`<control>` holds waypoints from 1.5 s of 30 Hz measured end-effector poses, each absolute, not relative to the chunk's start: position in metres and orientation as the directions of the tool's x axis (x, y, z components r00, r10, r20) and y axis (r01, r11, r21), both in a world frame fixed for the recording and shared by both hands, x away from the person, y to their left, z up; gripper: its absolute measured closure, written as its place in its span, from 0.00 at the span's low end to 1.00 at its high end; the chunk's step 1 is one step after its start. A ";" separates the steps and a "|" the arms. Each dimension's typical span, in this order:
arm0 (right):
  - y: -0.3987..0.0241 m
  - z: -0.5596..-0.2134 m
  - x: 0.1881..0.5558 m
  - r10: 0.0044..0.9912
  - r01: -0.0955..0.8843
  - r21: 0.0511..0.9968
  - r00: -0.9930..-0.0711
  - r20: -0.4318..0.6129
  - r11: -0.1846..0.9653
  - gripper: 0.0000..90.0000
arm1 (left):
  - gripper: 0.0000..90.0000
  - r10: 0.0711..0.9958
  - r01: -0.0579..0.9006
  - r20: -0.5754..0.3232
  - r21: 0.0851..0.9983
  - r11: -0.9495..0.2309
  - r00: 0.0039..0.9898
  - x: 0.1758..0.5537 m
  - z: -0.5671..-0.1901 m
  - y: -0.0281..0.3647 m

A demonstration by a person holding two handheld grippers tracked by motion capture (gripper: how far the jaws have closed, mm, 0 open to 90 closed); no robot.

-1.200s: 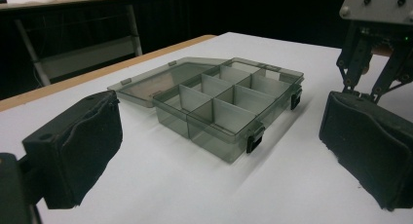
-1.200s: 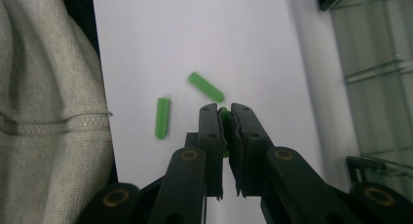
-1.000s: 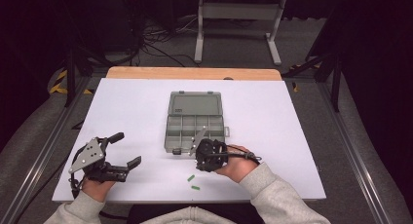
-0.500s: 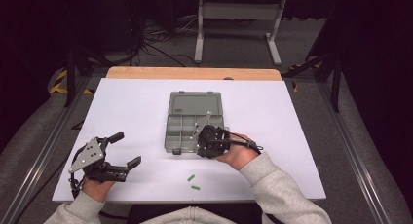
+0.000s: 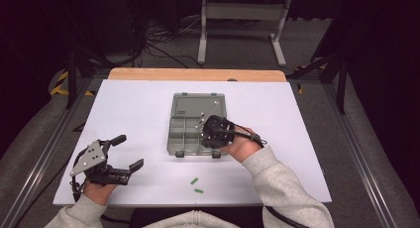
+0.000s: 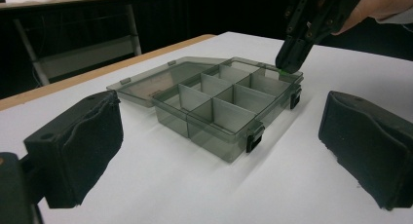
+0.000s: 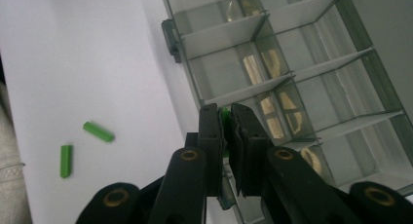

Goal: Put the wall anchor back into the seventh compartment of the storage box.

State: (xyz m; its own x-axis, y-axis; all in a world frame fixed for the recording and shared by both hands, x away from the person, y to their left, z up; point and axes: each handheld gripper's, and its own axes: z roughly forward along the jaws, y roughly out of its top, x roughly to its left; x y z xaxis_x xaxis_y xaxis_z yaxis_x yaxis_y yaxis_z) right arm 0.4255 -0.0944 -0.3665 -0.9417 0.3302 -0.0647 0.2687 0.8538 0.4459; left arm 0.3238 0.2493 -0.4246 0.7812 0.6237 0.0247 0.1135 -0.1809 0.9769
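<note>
Green piece point(image 7: 224, 118), small and stick-shaped, sits pinched between the pads of the right tool point(image 7: 225, 124), whose jaws are pressed together on it with only a sliver of green showing at the tips. In the left gripper view the same speck of green point(image 6: 281, 71) shows under the tip of the right tool point(image 6: 292, 58), just above the near right corner of the compartment box point(image 6: 229, 112). From above, the right tool point(image 5: 214, 133) hangs over the box's front right compartments, held by the person's right hand point(image 5: 241, 144), whose grey sleeve point(image 5: 282, 188) reaches in from the table's near edge.

The compartment box point(image 5: 190, 134) is grey and see-through, with its lid point(image 5: 195, 105) folded flat open toward the far edge of the table point(image 5: 297, 119). It lies near the middle of the white table, its dividers forming several small cells and two dark latches on its front wall.

Two more green pieces lie loose on the table between the box and the near edge, one point(image 5: 194, 181) just beside the other point(image 5: 198, 191), apart from each other and from the box. The right gripper view shows them too point(image 7: 99, 131) point(image 7: 65, 160).

The left tool point(image 5: 126, 153) rests near the table's near left corner, well apart from the box, its jaws spread wide with nothing between them; the black pads point(image 6: 78, 146) frame the box in its own view.
</note>
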 end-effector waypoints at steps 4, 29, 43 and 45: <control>-0.093 -0.367 0.432 0.343 0.280 0.449 -0.937 -0.065 0.849 0.93 | 0.03 0.623 0.112 0.027 0.977 -0.182 0.782 0.324 -0.424 0.250; -0.096 -0.385 0.455 0.407 0.338 0.437 -0.911 -0.070 0.833 0.93 | 0.04 0.622 0.108 0.031 0.977 -0.185 0.782 0.324 -0.424 0.250; -0.094 -0.401 0.458 0.409 0.352 0.411 -0.911 -0.056 0.841 0.93 | 0.04 0.624 0.107 0.033 0.977 -0.186 0.781 0.324 -0.424 0.250; -0.094 -0.403 0.458 0.409 0.354 0.406 -0.911 -0.055 0.843 0.93 | 0.04 0.625 0.106 0.033 0.977 -0.184 0.780 0.324 -0.425 0.249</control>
State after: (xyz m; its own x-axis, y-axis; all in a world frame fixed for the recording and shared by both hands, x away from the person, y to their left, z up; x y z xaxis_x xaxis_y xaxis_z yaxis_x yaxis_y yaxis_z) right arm 0.4577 -0.0939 -0.4027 -0.9109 0.4091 -0.0550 0.3540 0.8427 0.4057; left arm 0.3242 0.2493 -0.4246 0.7802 0.6246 0.0326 0.1065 -0.1841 0.9771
